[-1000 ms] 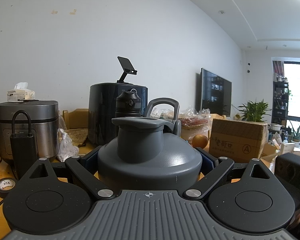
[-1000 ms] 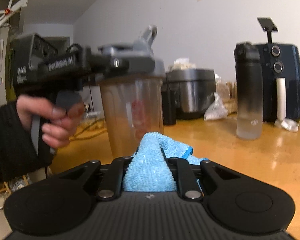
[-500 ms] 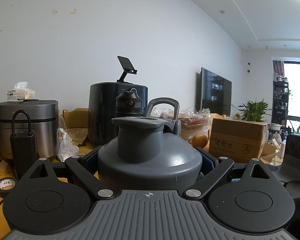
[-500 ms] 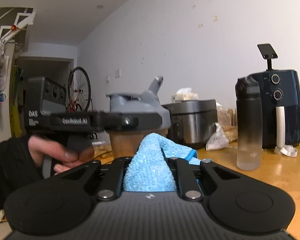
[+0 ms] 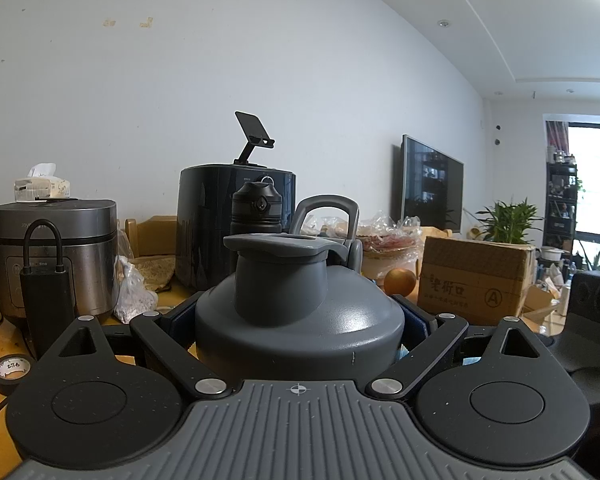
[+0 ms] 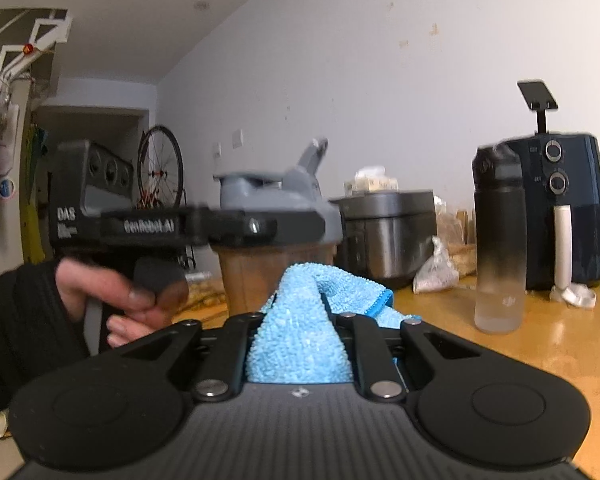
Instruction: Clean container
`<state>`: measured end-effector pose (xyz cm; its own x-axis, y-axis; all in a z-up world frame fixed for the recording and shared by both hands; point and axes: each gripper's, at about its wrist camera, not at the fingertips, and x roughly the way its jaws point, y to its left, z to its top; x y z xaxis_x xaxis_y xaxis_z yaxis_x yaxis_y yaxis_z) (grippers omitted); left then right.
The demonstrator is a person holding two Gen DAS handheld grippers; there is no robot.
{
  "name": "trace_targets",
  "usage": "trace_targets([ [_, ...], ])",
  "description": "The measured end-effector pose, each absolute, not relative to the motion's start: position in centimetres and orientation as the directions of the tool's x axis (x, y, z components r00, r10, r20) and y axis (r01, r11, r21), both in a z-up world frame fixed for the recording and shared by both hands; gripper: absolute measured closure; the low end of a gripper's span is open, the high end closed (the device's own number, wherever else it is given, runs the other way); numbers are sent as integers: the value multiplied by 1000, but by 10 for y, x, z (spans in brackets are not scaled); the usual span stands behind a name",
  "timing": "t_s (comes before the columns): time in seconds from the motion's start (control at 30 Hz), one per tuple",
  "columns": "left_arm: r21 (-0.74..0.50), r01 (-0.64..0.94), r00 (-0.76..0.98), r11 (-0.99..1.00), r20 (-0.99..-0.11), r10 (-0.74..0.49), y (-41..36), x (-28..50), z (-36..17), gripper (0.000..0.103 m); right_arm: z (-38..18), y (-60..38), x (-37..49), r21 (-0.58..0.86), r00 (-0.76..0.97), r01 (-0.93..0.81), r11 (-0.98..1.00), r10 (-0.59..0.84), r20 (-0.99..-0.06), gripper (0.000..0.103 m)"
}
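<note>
A shaker bottle with a grey lid (image 5: 300, 320) and a loop handle fills the middle of the left wrist view, and my left gripper (image 5: 298, 322) is shut on it at the lid's rim. From the right wrist view the same bottle (image 6: 276, 272) shows a clear brownish body under the grey lid, held upright by the left gripper (image 6: 260, 226) in a person's hand (image 6: 120, 296). My right gripper (image 6: 300, 332) is shut on a folded blue cloth (image 6: 300, 340), which sits just in front of the bottle's body. Whether cloth and bottle touch is hidden.
On the wooden table (image 6: 540, 340) stand a black water bottle (image 6: 500, 240), a dark air fryer (image 6: 564, 212), a steel rice cooker (image 6: 388, 232) and a small plastic bag (image 6: 436, 272). A cardboard box (image 5: 472, 276), an orange (image 5: 399, 281) and a tape roll (image 5: 10, 368) lie around.
The right wrist view has tilted upward and closed in on the bottle, so less of its body shows above the cloth. The left wrist view is nearly unchanged; the other gripper's body has crept in at right.
</note>
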<state>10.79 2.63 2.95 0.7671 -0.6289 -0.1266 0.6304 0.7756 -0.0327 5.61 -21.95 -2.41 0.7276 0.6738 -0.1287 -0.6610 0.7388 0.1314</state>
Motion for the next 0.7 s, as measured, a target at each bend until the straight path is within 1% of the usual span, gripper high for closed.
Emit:
trace_targets([
  [0.07,-33,631,767,775,-127,-629,26,108,29,8,-25,-219,57,131,726,-661,739,674,-137,97],
  [0.37,-33,630,767,776,-126,-629,26,108,29,8,-59,-210,64,120,700,-647,753,649,-297,96],
  [0.57,-33,630,767,776,-127,-629,26,107,29,8,-64,-209,64,76,700,-646,760,629,-338,94],
  [0.63,-33,630,767,776,-127,-629,26,107,29,8,-65,-209,64,62,702,-645,762,622,-348,85],
  [0.67,-33,630,767,776,-128,-629,26,107,29,8,-65,-210,64,60,705,-641,765,619,-347,77],
  [0.7,-33,630,767,776,-128,-629,26,107,29,8,-65,-210,63,57,709,-637,769,614,-347,73],
])
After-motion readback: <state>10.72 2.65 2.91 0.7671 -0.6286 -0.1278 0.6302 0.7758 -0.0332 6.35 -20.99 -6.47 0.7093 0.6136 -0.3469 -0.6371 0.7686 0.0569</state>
